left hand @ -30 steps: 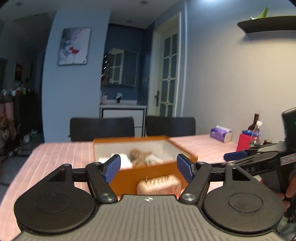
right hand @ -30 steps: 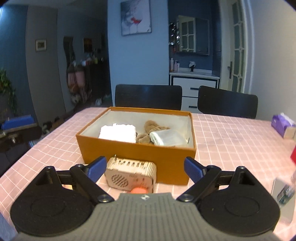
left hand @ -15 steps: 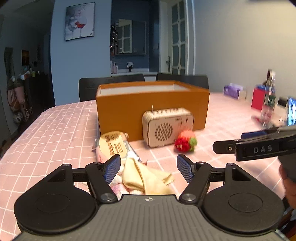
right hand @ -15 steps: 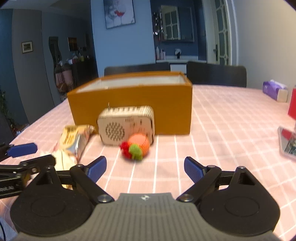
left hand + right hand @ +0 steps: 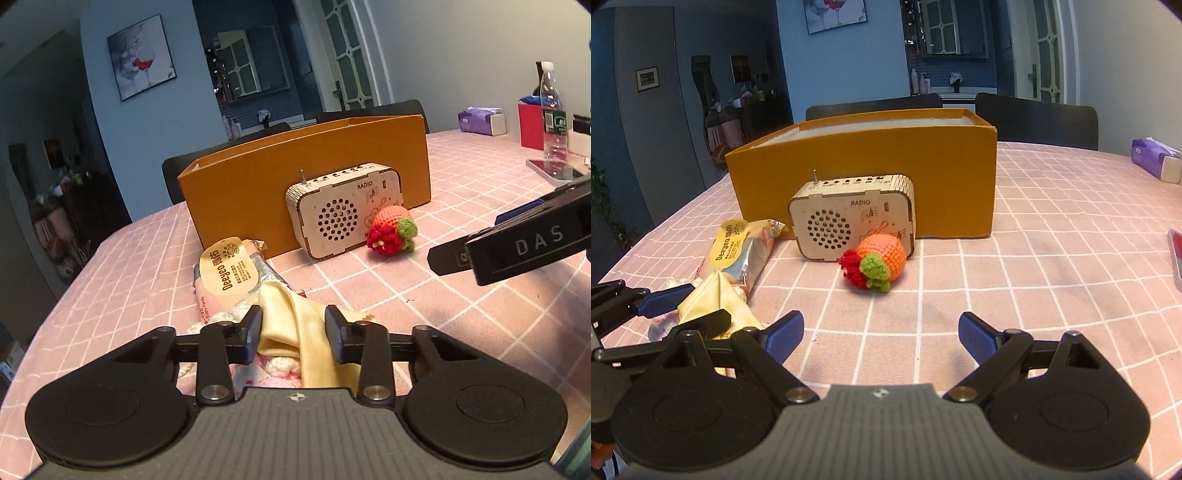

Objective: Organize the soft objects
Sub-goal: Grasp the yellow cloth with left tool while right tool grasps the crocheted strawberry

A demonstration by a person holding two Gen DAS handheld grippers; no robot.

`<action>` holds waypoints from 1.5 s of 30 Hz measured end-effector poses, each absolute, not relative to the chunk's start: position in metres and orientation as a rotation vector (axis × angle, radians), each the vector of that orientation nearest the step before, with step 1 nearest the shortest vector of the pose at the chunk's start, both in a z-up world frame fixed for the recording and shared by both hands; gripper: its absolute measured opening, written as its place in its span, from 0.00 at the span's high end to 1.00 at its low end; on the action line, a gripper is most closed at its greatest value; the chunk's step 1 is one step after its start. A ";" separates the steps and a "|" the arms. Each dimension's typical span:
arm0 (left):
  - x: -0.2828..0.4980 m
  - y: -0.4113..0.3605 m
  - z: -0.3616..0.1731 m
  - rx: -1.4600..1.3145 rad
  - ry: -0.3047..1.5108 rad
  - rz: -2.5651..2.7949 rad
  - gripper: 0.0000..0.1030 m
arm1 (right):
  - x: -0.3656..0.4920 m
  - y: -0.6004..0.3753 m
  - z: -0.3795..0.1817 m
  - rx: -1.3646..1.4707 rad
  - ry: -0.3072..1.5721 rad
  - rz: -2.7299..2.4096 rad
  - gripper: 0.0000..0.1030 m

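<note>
My left gripper [image 5: 293, 332] is shut on a pale yellow cloth [image 5: 295, 317] that lies over a pink and white knitted piece [image 5: 280, 369] on the pink checked table. In the right wrist view the yellow cloth [image 5: 713, 299] sits pinched between the left gripper's fingers [image 5: 665, 295] at the left edge. My right gripper [image 5: 881, 332] is open and empty, low over the table, facing a crocheted orange, red and green toy [image 5: 877, 262]. The toy [image 5: 391, 229] lies in front of the orange box [image 5: 306, 181]. The box's inside is hidden.
A wooden radio [image 5: 853, 218] leans against the orange box [image 5: 864, 166]. A wipes packet [image 5: 738, 247] lies left of it. A tissue pack [image 5: 1156, 162] is far right. A water bottle [image 5: 552, 122] and a red box [image 5: 530, 125] stand at the right. Black chairs [image 5: 1034, 118] stand behind.
My left gripper has moved down onto the yellow cloth and closed on it. My right gripper has moved closer to the crocheted toy and stays open.
</note>
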State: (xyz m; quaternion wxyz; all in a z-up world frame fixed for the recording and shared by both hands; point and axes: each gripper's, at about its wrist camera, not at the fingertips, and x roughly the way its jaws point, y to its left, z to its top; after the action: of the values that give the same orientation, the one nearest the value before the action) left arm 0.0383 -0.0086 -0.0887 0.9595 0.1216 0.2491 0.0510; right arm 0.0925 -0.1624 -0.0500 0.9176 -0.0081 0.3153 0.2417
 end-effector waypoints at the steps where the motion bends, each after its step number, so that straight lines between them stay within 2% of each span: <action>1: 0.038 -0.008 -0.088 0.244 0.500 0.095 0.73 | 0.093 -0.162 -0.050 -0.019 0.650 0.499 0.13; 2: 0.038 -0.008 -0.086 0.239 0.502 0.086 0.83 | 0.094 -0.161 -0.051 -0.021 0.653 0.501 0.13; 3: 0.040 -0.009 -0.085 0.234 0.507 0.078 0.86 | 0.094 -0.160 -0.052 -0.023 0.656 0.502 0.13; 7: 0.043 -0.007 -0.084 0.197 0.518 0.073 0.89 | 0.096 -0.159 -0.053 -0.021 0.664 0.510 0.13; 15: 0.059 0.010 -0.061 0.047 0.500 0.047 0.89 | 0.112 -0.149 -0.046 -0.076 0.628 0.505 0.14; 27: 0.087 0.018 -0.051 0.054 0.495 0.082 0.89 | 0.157 -0.122 -0.053 -0.088 0.672 0.488 0.19; 30: 0.089 0.019 -0.053 0.059 0.510 0.089 0.89 | 0.163 -0.117 -0.056 -0.081 0.683 0.486 0.23; 34: 0.091 0.021 -0.055 0.054 0.527 0.096 0.89 | 0.168 -0.112 -0.062 -0.064 0.708 0.485 0.34; 37: 0.091 0.021 -0.056 0.045 0.534 0.094 0.89 | 0.168 -0.109 -0.066 -0.064 0.724 0.490 0.47; 45: 0.087 0.019 -0.056 0.042 0.537 0.078 0.89 | 0.157 -0.119 -0.064 -0.068 0.714 0.466 0.48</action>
State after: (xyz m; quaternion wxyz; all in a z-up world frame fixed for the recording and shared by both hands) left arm 0.0865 0.0187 -0.0563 0.9632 0.0208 0.2651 0.0387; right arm 0.1566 -0.1192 -0.0642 0.9099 -0.0331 0.3463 0.2259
